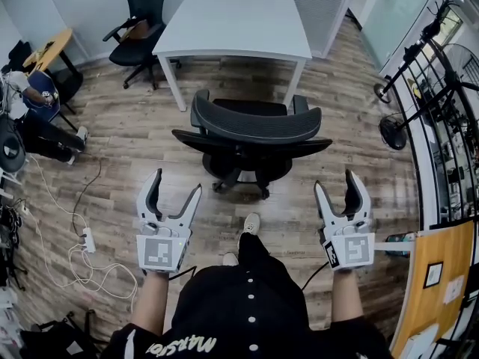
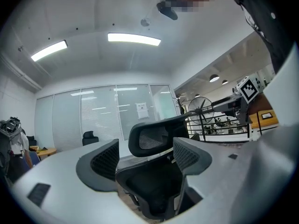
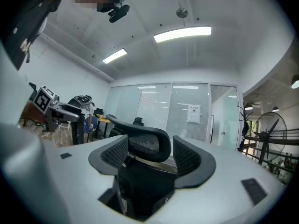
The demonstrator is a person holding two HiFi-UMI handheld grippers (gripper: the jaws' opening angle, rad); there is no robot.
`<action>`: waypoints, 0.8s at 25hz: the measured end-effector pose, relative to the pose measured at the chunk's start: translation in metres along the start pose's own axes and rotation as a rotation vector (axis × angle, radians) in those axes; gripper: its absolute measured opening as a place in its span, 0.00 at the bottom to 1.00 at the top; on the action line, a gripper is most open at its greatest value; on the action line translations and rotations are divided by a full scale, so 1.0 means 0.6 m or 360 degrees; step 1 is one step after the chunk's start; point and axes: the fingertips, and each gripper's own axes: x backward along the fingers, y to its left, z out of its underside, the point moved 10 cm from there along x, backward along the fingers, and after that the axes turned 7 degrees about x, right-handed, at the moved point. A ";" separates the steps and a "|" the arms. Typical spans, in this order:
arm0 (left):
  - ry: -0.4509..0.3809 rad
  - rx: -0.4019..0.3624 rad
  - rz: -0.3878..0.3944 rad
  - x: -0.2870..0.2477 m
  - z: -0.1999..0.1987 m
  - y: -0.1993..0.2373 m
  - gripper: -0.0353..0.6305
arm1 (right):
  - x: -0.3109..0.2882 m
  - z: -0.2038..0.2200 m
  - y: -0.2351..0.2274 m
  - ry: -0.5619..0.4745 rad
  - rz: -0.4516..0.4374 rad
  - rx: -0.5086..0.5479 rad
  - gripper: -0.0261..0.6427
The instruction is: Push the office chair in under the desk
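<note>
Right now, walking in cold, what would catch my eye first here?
A black mesh office chair stands mid-floor, its back to the person, short of the white desk beyond it. Nearer, the left gripper and right gripper are held out on either side, both open and touching nothing.

Wood-plank floor [image 1: 127, 163] carries white counter [image 1: 232, 25] at top, black office chair [image 1: 254, 126] just in front, 2nd chair [image 1: 142, 28] at counter's L; power strip [image 1: 88, 239] w/ white cables [image 1: 75, 254] lower L.
</note>
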 end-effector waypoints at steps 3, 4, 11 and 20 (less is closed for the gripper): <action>0.0055 -0.0057 0.0045 -0.020 0.006 0.001 0.59 | -0.019 -0.005 -0.003 0.0064 -0.0056 0.0089 0.50; 0.0076 -0.0091 0.0059 -0.027 0.009 0.000 0.59 | -0.024 0.001 -0.005 0.0092 -0.0073 0.0123 0.50; 0.0195 -0.0379 0.0150 -0.079 0.038 0.005 0.59 | -0.072 0.051 -0.010 0.0236 -0.0179 0.0403 0.50; 0.0404 -0.0621 0.0221 -0.138 0.090 0.017 0.59 | -0.129 0.110 -0.011 0.0436 -0.0294 0.0656 0.50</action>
